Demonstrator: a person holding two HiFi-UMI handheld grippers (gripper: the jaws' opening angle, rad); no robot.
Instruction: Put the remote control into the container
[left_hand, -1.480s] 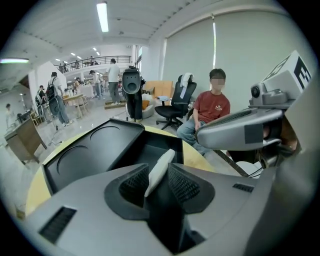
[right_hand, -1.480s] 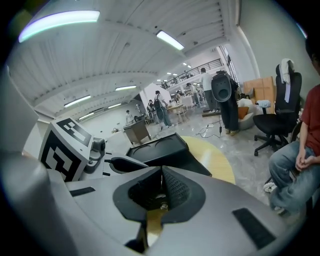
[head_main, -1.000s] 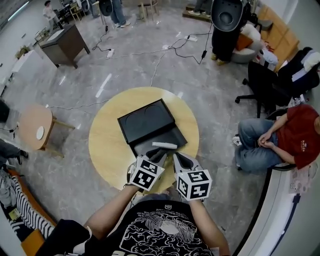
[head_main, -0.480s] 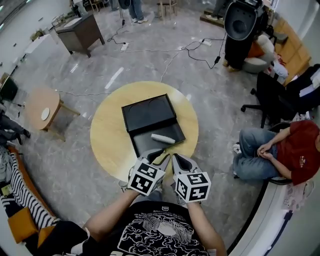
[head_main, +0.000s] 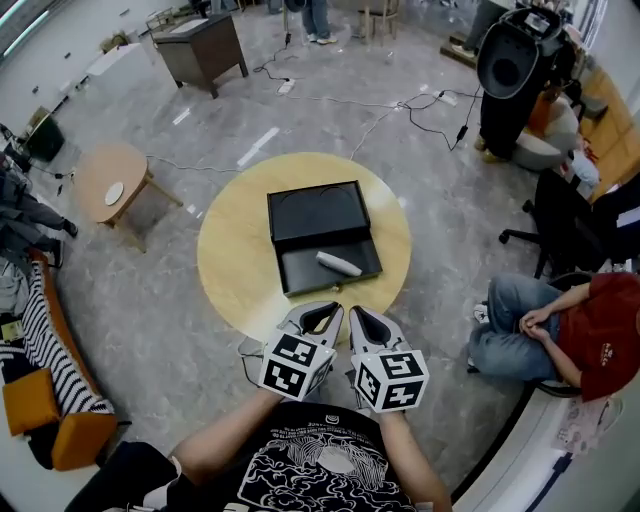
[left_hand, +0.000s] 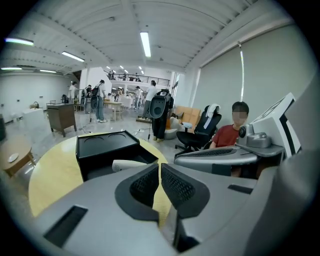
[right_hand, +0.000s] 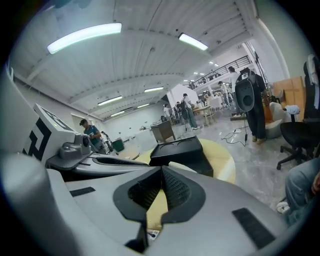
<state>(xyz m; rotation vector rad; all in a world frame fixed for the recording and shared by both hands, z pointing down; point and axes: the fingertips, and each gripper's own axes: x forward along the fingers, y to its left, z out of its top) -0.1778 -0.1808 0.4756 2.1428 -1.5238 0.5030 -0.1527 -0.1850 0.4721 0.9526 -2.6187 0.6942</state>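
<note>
The white remote control (head_main: 338, 263) lies inside the open black container (head_main: 300, 273), in its near half, on the round yellow table (head_main: 230, 260). The container's lid (head_main: 318, 210) lies open behind it. My left gripper (head_main: 324, 311) and right gripper (head_main: 360, 316) hang side by side at the table's near edge, short of the container, both shut and empty. In the left gripper view the shut left gripper (left_hand: 159, 171) points at the container (left_hand: 105, 145) and remote (left_hand: 130, 164). In the right gripper view the right gripper (right_hand: 161, 181) is also shut, with the container (right_hand: 181, 149) beyond it.
A person in a red shirt (head_main: 590, 320) sits to the right, near a black office chair (head_main: 565, 215). A small round side table (head_main: 108, 180) stands left. A tall black speaker (head_main: 512, 65), a dark desk (head_main: 205, 45) and floor cables (head_main: 400, 105) lie beyond the table.
Both grippers have drawn back from the container toward the table's near edge. The remote stays lying in the container. The head view has shifted, so the table sits higher in the picture.
</note>
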